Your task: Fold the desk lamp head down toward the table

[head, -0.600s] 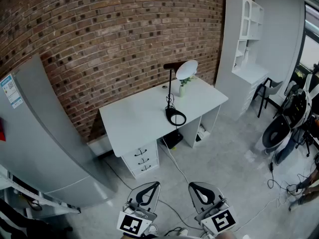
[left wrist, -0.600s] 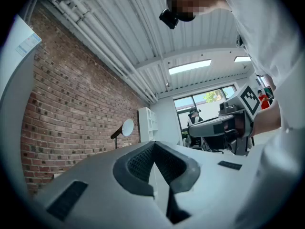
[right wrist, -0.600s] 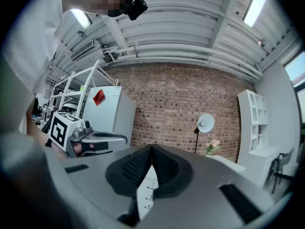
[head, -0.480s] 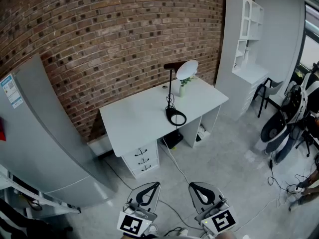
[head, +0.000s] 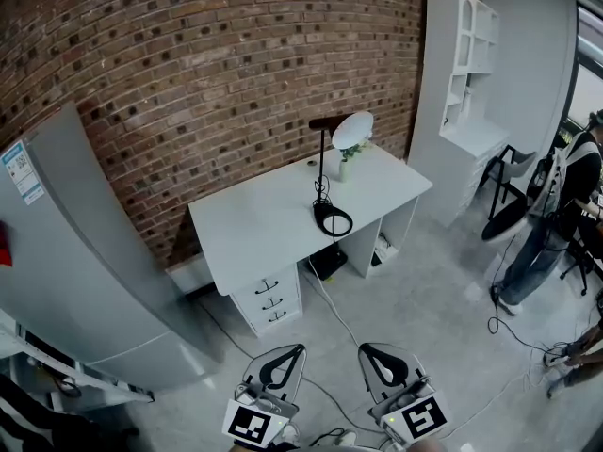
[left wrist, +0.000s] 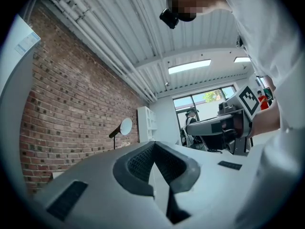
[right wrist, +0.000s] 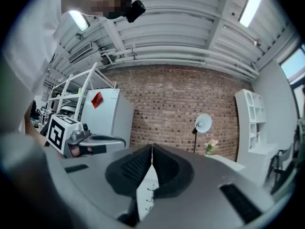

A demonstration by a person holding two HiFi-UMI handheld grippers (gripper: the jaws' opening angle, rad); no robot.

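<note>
1. Brick wall behind a white counter; the desk lamp stands on it with its head up (plant just beside).
2. Left gripper and right gripper are both closed and empty, well away from the lamp over the floor.

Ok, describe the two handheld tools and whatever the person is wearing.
The left tool and the right tool look alike. Each is a light grey moulded shell that tapers to a point, with dark, ridged pads lining the inside. At the back of each sits a white marker cube printed with black square patterns. The person wears a white top.
</note>
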